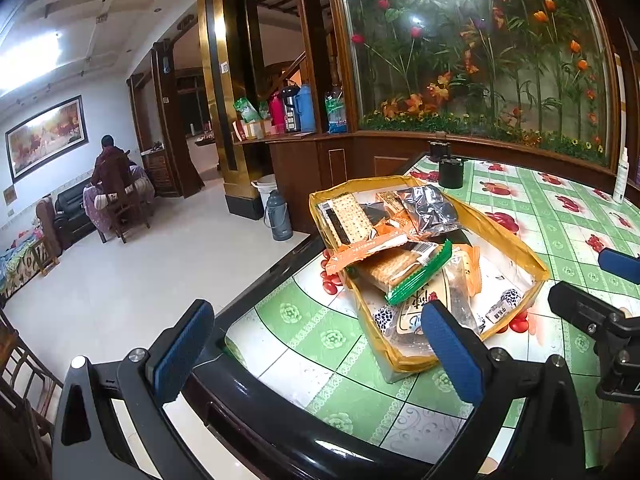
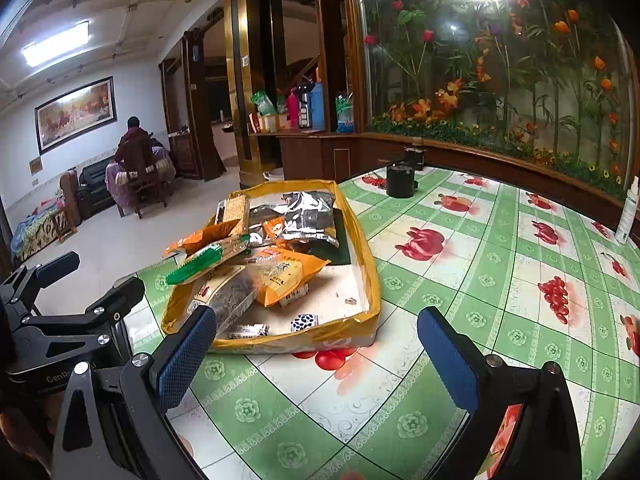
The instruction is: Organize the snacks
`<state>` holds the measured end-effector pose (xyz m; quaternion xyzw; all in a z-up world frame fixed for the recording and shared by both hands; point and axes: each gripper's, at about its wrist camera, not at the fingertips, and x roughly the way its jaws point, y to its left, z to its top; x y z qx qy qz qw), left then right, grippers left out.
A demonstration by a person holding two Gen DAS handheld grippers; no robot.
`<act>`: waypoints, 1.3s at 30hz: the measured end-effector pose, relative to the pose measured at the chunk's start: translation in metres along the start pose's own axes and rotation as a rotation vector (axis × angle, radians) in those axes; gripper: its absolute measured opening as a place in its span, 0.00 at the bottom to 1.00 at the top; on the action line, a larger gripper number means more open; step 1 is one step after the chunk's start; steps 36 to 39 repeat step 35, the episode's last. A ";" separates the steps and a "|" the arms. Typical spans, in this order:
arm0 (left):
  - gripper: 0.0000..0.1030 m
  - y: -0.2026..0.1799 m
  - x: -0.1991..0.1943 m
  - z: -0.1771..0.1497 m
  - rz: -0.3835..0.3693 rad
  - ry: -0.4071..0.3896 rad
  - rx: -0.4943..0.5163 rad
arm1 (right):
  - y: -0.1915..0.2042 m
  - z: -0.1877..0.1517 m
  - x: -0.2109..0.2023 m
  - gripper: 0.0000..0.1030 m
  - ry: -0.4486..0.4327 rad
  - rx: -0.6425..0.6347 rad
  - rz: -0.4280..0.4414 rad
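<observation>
A shallow yellow-rimmed tray (image 1: 535, 276) (image 2: 370, 264) sits near the table's left edge, filled with snacks. Among them are a silver foil bag (image 1: 430, 208) (image 2: 310, 216), a green-edged cracker pack (image 1: 404, 276) (image 2: 204, 264), an orange packet (image 2: 288, 276) and small wrapped sweets (image 2: 304, 322). My left gripper (image 1: 318, 350) hovers open at the tray's near-left corner, over the table edge, holding nothing. My right gripper (image 2: 316, 356) stands open and empty just in front of the tray's near rim. Each gripper also shows at the side of the other's view.
The table (image 2: 480, 280) has a green cloth with fruit prints and a black edge. Black jars (image 1: 451, 172) (image 2: 400, 180) stand at its far end, a white spray bottle (image 2: 628, 216) at far right. A grey thermos (image 1: 278, 216) stands on the floor; a person sits far left.
</observation>
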<state>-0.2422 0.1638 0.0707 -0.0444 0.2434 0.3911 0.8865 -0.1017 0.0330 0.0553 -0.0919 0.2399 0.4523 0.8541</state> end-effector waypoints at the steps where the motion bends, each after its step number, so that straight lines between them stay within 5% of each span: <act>1: 1.00 0.000 0.001 -0.001 -0.004 0.004 -0.001 | 0.000 0.000 0.001 0.99 0.007 -0.001 -0.001; 11: 1.00 -0.002 0.004 -0.006 -0.007 0.007 0.000 | -0.027 0.000 0.007 0.99 0.045 0.107 -0.008; 39: 1.00 -0.001 0.002 -0.005 -0.036 0.053 0.000 | -0.016 0.002 0.004 0.99 0.033 0.066 -0.020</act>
